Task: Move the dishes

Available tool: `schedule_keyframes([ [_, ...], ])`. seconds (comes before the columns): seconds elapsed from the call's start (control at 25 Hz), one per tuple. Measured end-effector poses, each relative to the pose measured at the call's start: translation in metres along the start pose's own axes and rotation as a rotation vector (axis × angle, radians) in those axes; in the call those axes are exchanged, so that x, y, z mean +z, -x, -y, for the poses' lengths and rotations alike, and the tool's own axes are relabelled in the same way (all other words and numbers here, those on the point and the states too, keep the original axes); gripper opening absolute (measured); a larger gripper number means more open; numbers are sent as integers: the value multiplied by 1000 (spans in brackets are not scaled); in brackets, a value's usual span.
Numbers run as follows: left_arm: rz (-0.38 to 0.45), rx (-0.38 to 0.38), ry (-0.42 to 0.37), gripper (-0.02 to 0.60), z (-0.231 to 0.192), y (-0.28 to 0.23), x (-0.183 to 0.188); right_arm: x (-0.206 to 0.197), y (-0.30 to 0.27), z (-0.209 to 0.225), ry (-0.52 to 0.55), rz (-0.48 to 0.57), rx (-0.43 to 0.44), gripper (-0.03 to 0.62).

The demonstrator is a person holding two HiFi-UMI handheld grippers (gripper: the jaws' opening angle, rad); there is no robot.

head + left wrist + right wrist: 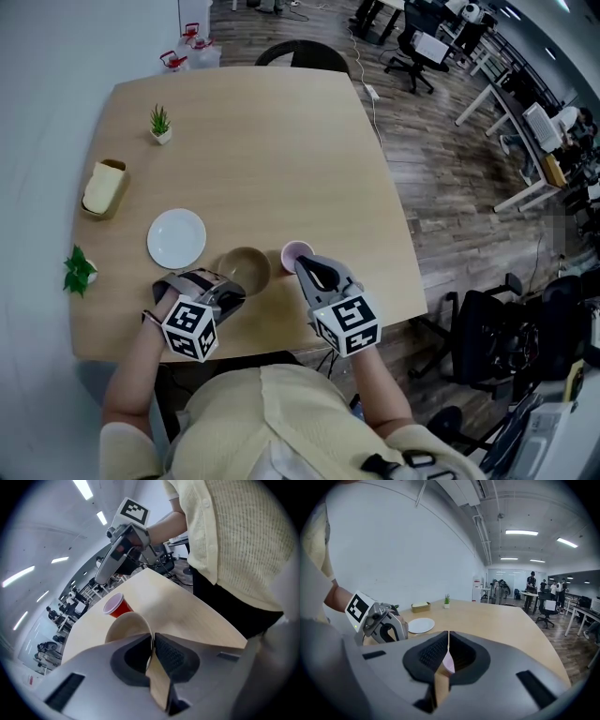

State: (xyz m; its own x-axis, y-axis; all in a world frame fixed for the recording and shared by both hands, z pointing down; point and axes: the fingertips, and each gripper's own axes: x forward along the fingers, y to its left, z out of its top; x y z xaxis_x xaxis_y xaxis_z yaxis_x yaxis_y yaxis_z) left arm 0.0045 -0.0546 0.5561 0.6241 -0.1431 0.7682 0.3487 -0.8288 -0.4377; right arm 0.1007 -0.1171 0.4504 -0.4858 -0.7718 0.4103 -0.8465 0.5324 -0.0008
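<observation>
A tan bowl [247, 268] sits near the table's front edge, with a red cup [297, 252] with a pale inside just to its right. My left gripper [235, 290] is shut on the bowl's near rim. In the left gripper view the thin bowl [125, 626] wall is pinched between the pads of the left gripper [153, 642], and the red cup [117, 606] stands beyond it. My right gripper [303, 266] is shut on the cup's near rim. In the right gripper view the pink cup [448, 663] edge shows between the closed pads of the right gripper [447, 649].
A white plate [176, 237] lies left of the bowl. Further left stand a yellow tray [103, 187], a small potted plant [160, 123] and a leafy plant [79, 270] at the table edge. Office chairs and desks stand off to the right.
</observation>
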Motion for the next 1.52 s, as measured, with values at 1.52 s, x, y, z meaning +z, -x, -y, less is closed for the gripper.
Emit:
schedule_keyframes([
  [1.52,325,490,851,173,-63,88,-32,0,-12,-28,-6,-3,87,23],
])
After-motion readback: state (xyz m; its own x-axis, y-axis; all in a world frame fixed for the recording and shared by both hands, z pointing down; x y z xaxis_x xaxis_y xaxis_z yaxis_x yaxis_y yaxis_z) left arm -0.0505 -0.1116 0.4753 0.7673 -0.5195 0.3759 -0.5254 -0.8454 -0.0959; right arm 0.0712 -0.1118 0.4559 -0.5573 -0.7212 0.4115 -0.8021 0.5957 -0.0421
